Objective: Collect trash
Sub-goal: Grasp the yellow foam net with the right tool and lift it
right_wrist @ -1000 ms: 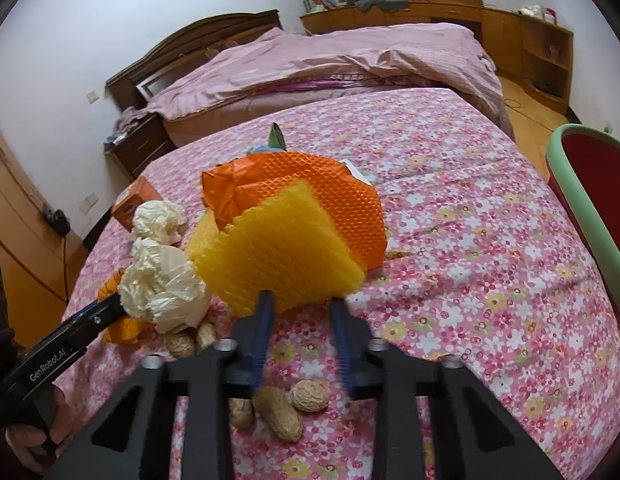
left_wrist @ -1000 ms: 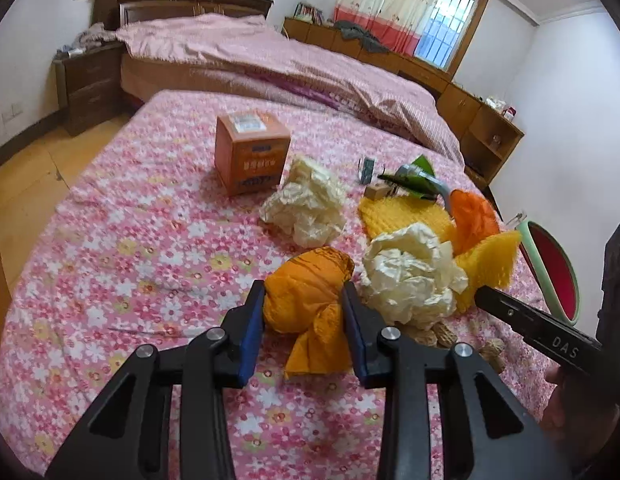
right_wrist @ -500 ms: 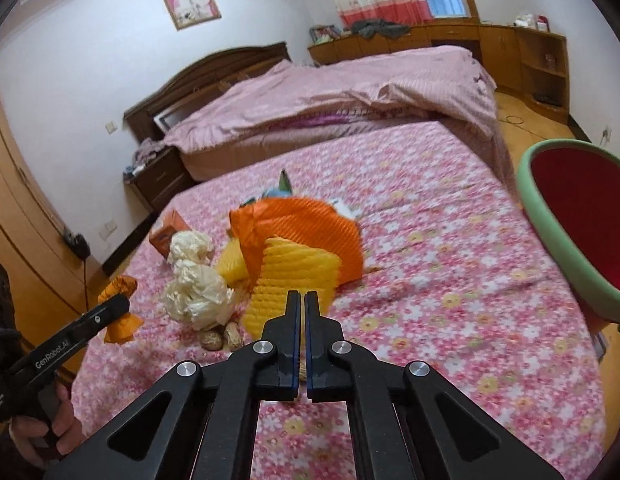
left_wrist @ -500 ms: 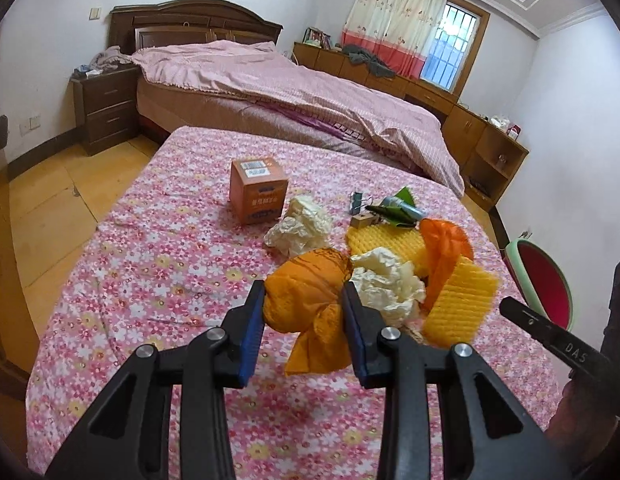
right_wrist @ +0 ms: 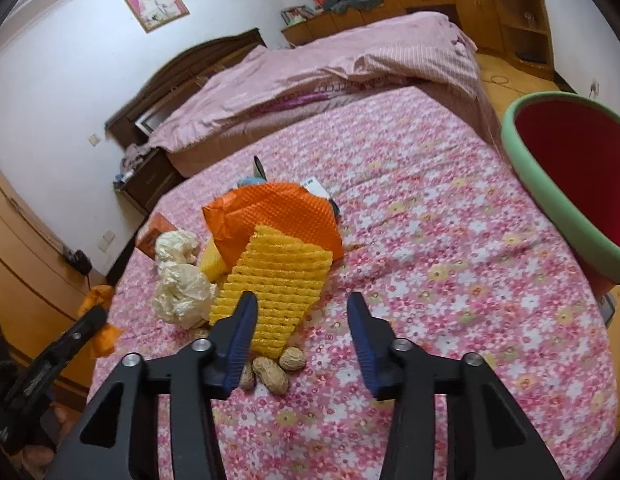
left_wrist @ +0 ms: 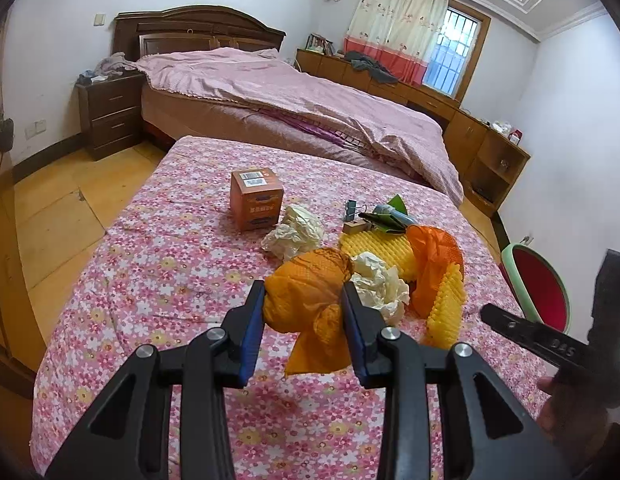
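Reopens right gripper (right_wrist: 300,322) off yellow foam net (right_wrist: 276,288), left gripper (left_wrist: 304,314) pinching orange net wad (left_wrist: 310,296); regrasp needed, then red bin (right_wrist: 569,176).

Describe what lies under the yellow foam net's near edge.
Peanuts poke out beneath the yellow foam net on the floral cloth; whatever sits farther under it is covered.
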Demonstrator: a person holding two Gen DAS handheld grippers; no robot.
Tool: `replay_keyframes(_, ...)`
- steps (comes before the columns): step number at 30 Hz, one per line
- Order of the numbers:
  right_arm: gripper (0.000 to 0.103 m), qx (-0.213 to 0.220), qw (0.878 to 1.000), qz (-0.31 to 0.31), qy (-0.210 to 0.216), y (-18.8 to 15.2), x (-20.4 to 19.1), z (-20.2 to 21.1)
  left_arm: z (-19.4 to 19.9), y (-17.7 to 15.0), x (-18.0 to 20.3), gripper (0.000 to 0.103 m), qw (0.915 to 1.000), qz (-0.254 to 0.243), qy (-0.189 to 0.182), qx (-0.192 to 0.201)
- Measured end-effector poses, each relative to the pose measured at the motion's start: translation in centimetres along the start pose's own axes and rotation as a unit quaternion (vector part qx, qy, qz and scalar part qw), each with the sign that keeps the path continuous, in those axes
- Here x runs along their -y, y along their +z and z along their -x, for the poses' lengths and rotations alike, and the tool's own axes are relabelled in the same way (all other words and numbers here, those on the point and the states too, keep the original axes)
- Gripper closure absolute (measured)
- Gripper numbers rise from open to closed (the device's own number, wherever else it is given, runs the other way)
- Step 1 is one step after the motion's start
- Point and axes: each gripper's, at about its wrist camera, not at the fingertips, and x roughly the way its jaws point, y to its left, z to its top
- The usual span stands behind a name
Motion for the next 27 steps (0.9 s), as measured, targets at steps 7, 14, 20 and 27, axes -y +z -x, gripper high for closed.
replay_keyframes(7,0.053,-0.035,0.999,0.025,-0.021,-0.2,-1.6,-3.6,0.3,0.0,-0.4,0.066,1.0000,0.005,0.004,0.002)
replay_keyframes(14,0.088,-0.030,0.998,0.047,-0.004,-0.8,-2.4,-3.5,0.3,-0.2,-0.1,0.066,1.0000,0.003,-0.001,-0.001)
replay_keyframes(20,0.091,0.018,0.998,0.050,0.020,-1.0,-2.3,0.3,0.4,-0.2,0.9,0.066,0.9999,-0.006,-0.011,-0.002)
replay_keyframes(27,0.091,0.056,0.997,0.042,0.033,-0.8,-1.2,4.8,0.8,0.0,3.1,0.066,0.9991,-0.025,-0.034,-0.001)
